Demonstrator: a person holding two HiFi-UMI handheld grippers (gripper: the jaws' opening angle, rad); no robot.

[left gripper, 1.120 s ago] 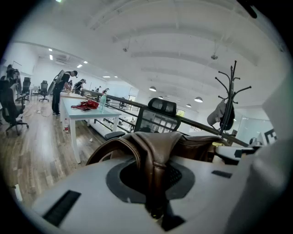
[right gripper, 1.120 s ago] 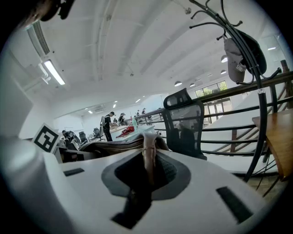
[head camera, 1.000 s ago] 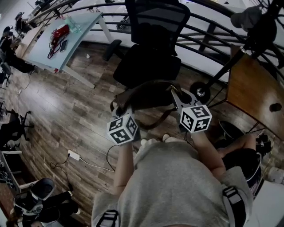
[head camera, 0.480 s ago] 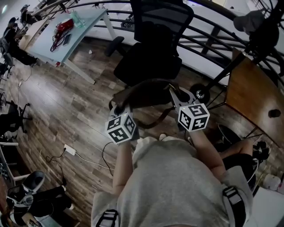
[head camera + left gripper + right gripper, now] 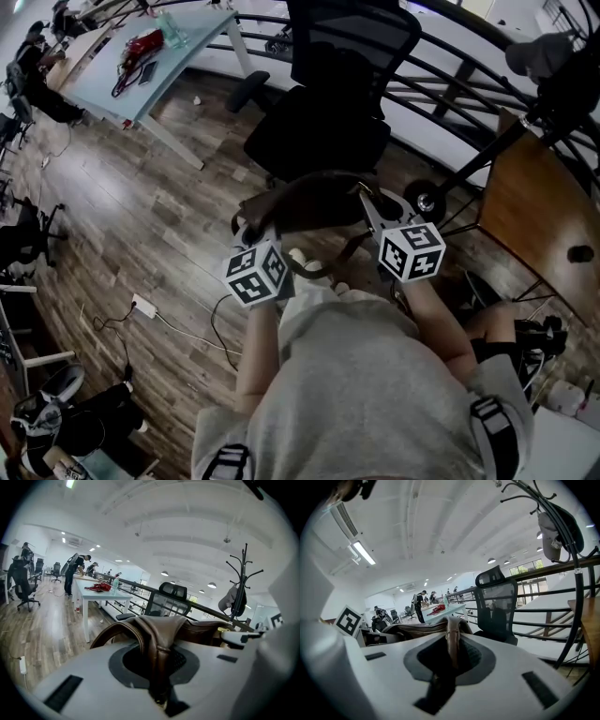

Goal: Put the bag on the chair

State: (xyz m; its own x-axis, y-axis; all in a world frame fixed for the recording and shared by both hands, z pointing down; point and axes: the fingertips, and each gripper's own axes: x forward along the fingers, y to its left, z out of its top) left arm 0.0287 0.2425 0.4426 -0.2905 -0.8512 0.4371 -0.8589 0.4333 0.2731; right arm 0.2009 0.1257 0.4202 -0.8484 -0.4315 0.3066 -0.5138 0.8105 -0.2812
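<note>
A brown leather bag (image 5: 314, 200) hangs above the wood floor, carried between my two grippers, just short of the black office chair (image 5: 319, 141). My left gripper (image 5: 251, 231) is shut on the bag's left strap, and my right gripper (image 5: 371, 202) is shut on its right end. In the left gripper view the strap (image 5: 157, 641) runs down between the jaws of the left gripper (image 5: 159, 672), and the chair's mesh back (image 5: 171, 603) stands beyond. In the right gripper view a strap with a buckle (image 5: 452, 637) is pinched in the right gripper (image 5: 449, 665), with the chair (image 5: 497, 606) ahead to the right.
A light blue table (image 5: 131, 89) with a red item (image 5: 141, 45) stands far left. A dark railing (image 5: 450, 75) runs behind the chair. A wooden desk (image 5: 534, 216) and a coat rack (image 5: 525, 117) are at the right. A power strip and cable (image 5: 142, 305) lie on the floor.
The chair and blue table have slid a little lower and rightward in the head view as the person moves toward the chair. Both grippers keep their hold on the bag.
</note>
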